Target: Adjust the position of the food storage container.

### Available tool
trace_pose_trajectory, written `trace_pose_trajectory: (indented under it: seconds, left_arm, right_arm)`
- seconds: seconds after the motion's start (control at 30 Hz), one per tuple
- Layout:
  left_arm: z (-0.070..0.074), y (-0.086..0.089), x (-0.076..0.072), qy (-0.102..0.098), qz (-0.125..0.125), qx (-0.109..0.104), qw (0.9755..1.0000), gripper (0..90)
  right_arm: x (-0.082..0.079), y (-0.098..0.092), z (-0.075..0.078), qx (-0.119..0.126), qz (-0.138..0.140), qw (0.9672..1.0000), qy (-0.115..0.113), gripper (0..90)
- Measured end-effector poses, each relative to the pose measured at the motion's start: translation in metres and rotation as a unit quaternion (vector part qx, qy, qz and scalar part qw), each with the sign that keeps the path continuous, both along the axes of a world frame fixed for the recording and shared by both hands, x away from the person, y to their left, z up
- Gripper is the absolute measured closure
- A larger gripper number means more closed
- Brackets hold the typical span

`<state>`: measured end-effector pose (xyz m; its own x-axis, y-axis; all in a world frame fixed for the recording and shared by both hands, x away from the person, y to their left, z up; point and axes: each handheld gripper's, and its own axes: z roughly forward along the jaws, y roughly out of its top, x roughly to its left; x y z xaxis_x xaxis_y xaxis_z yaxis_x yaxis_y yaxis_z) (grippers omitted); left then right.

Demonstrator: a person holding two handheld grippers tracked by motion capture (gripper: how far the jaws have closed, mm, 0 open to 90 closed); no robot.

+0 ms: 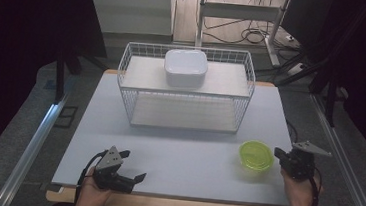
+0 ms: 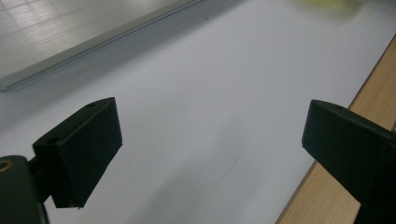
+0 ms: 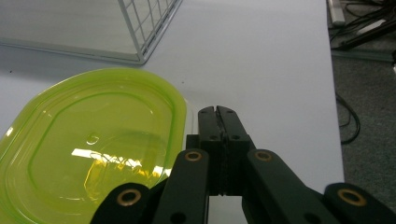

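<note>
A translucent lime-green shallow container lies on the white table mat at the front right, and it looms large at the left of the right gripper view. My right gripper sits just right of it, jaws pressed together with nothing between them. A hand holds my left gripper low at the front left, near the table's front edge. In its own view the left gripper is wide open over bare mat. A white lidded box rests on top of the wire rack.
The white wire rack stands across the back half of the mat, and its corner is close beyond the green container. The wooden table edge runs along the front. Cables and desk legs lie on the floor behind.
</note>
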<state>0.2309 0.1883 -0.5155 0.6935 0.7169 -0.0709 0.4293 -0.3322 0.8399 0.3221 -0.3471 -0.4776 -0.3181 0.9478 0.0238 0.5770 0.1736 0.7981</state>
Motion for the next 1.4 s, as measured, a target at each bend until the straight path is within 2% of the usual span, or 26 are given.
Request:
trace_pose_trajectory:
  seconds: [0.3, 0.53, 0.67, 0.87, 0.93, 1.13, 1.3, 1.4]
  left_arm:
    - [-0.002, -0.001, 0.001, 0.004, -0.003, 0.005, 1.0000, 4.5]
    - [-0.002, -0.001, 0.001, 0.005, -0.004, 0.005, 1.0000, 4.5]
    - [-0.002, -0.001, 0.001, 0.006, -0.005, 0.005, 1.0000, 4.6]
    - [-0.003, -0.002, 0.001, 0.008, -0.008, 0.008, 0.9999, 4.5]
    - [-0.003, -0.002, 0.001, 0.008, -0.009, 0.008, 0.9999, 4.5]
    - [-0.003, -0.003, 0.001, 0.008, -0.011, 0.010, 0.9999, 4.5]
    - [-0.003, -0.003, 0.001, 0.008, -0.011, 0.012, 0.9998, 4.5]
    - [-0.003, -0.003, 0.001, 0.008, -0.010, 0.012, 0.9998, 4.5]
  right_arm:
    - [0.001, 0.007, -0.005, -0.002, -0.002, 0.9998, 0.021, 89.8]
    - [-0.001, 0.017, -0.006, -0.001, 0.010, 0.9995, 0.030, 89.8]
    - [-0.003, 0.026, -0.007, 0.010, 0.020, 0.9990, 0.039, 89.7]
    - [-0.007, 0.051, -0.008, 0.017, 0.052, 0.9972, 0.050, 89.6]
    - [-0.008, 0.061, -0.008, 0.013, 0.065, 0.9966, 0.050, 89.7]
    - [-0.011, 0.084, -0.010, 0.022, 0.098, 0.9932, 0.058, 89.6]
    - [-0.012, 0.091, -0.009, 0.008, 0.109, 0.9924, 0.057, 89.1]
    - [-0.014, 0.087, -0.009, -0.007, 0.100, 0.9934, 0.055, 89.1]
